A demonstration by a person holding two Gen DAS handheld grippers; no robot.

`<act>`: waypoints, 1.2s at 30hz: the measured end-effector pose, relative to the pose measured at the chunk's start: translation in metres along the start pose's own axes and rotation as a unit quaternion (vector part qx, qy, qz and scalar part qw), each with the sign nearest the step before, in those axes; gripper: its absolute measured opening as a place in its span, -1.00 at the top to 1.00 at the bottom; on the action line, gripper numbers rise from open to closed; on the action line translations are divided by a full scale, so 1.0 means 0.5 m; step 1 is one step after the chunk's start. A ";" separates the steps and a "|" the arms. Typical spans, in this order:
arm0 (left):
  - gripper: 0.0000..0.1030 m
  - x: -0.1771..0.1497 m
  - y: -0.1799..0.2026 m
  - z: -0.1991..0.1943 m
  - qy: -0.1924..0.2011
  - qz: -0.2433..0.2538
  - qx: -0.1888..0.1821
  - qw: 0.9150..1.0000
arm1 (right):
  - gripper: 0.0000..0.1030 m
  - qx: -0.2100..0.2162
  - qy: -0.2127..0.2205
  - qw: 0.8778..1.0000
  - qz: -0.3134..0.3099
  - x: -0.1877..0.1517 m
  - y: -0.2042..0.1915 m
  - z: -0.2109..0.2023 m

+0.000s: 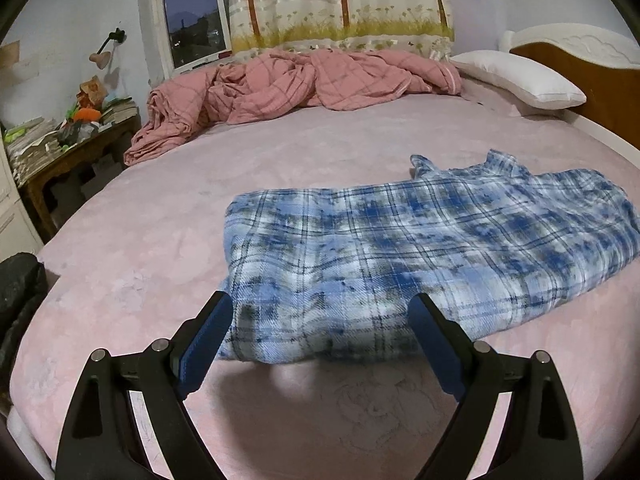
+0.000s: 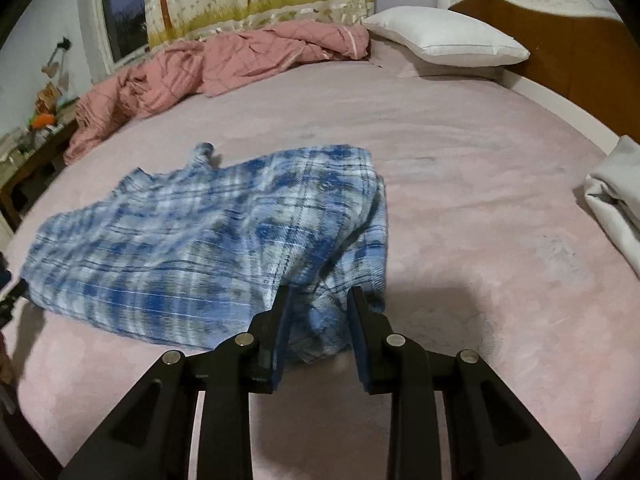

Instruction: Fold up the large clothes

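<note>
While the right gripper clamps the plaid shirt's bunched corner, the wide-open left gripper should pinch its near hem before both lift together.

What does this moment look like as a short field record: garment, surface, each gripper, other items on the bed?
garment: blue plaid shirt, partly folded, lying on the bed
surface: pink bedsheet
left gripper: open, straddling the shirt's near edge
right gripper: closed on a bunched corner of the shirt
other items: pink quilt heaped at the far side, white pillow by the headboard, folded white cloth at the right edge
</note>
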State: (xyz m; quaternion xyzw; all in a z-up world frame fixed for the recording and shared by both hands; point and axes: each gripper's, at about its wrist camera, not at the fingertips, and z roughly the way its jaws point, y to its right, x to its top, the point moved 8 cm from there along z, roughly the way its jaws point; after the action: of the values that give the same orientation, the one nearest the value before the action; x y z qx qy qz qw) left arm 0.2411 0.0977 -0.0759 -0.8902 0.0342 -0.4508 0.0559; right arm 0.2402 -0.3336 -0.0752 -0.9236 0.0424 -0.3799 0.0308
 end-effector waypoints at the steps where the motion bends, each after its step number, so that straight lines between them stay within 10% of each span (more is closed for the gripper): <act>1: -0.72 0.000 0.001 -0.001 0.001 0.001 0.000 1.000 | 0.42 0.010 0.002 1.000 0.001 0.000 -0.002 -0.005; 13: -0.72 -0.002 0.006 0.005 -0.006 0.002 -0.004 1.000 | 0.42 0.003 -0.050 0.998 -0.037 -0.035 -0.019 0.038; 16: -0.72 -0.003 0.006 0.006 -0.007 0.003 -0.002 1.000 | 0.81 0.008 -0.046 0.999 -0.021 -0.031 -0.009 0.035; 24: -0.72 -0.004 -0.002 0.007 -0.001 0.009 0.015 1.000 | 1.00 -0.051 0.038 0.997 0.051 -0.003 0.057 -0.046; 27: -0.72 -0.007 -0.002 0.011 -0.005 0.009 0.015 1.000 | 0.99 -0.147 0.063 0.986 0.045 0.005 0.106 -0.070; 36: -0.72 -0.007 -0.003 0.012 -0.005 0.010 0.016 1.000 | 0.74 -0.007 0.061 0.994 0.088 0.036 0.079 -0.041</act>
State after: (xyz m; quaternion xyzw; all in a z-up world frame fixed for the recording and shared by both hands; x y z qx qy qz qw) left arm 0.2439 0.1000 -0.0823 -0.8910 0.0359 -0.4462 0.0750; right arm 0.2363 -0.3750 -0.0517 -0.8916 0.1273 -0.4311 0.0553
